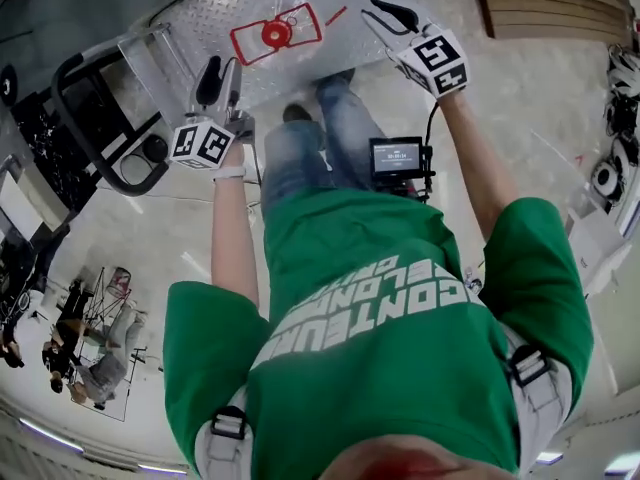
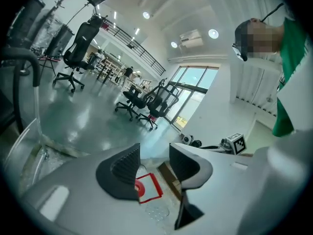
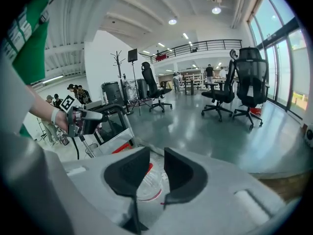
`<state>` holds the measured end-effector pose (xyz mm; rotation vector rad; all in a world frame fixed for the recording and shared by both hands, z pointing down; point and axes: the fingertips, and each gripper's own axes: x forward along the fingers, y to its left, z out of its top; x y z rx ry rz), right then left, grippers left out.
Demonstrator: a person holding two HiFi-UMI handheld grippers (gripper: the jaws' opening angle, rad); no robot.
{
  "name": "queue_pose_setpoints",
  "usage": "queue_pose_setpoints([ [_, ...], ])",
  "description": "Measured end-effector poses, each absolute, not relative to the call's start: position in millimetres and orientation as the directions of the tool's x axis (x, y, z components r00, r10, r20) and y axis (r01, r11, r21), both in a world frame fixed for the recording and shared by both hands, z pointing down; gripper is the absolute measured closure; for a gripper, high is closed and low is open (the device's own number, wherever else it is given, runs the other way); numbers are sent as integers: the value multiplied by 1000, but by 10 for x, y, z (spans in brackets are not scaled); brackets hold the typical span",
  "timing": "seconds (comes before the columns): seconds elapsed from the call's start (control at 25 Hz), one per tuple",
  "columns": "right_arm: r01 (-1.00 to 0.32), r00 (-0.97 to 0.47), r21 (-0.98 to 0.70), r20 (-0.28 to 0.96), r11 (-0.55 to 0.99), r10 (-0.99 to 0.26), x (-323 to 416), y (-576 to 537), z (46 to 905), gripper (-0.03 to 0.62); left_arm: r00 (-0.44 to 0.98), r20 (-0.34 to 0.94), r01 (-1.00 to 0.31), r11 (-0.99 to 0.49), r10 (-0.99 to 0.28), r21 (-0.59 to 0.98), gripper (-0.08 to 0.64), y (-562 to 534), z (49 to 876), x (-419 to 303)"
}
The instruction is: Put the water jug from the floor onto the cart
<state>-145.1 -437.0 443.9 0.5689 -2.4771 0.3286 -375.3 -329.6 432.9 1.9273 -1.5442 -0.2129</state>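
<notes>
Item: water jug [image 1: 277, 34], clear plastic with a red cap. It stood on the cart [image 1: 210, 8] deck at 12 o'clock. Probably heavy if full, with smooth, slippery walls, so best squeezed from both sides. Left gripper [image 1: 222, 73] and right gripper [image 1: 385, 20]: jaws apart, empty, off the jug.

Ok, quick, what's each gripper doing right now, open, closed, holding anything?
Left gripper: open, holding nothing.
Right gripper: open, holding nothing.
</notes>
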Motion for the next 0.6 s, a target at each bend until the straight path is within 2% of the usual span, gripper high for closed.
queue_pose_setpoints([
  [0.16,-471,-760,-72,539,879,-363,-1320,-4578,4070,592,291,217,-823,-129,-932,553,469,-3317,3935,-3575],
  [0.32,-475,-775,-52,497,878,-389,-1185,-4669,3836,598,312,178,-815,-166,-933,555,548,-3363,3537,-3385],
  [0.6,-446,-806,-52,457,893,-376,-1128,-4642,3534,598,289,139,-857,-191,-947,479,548,-3309,2986,-3309],
])
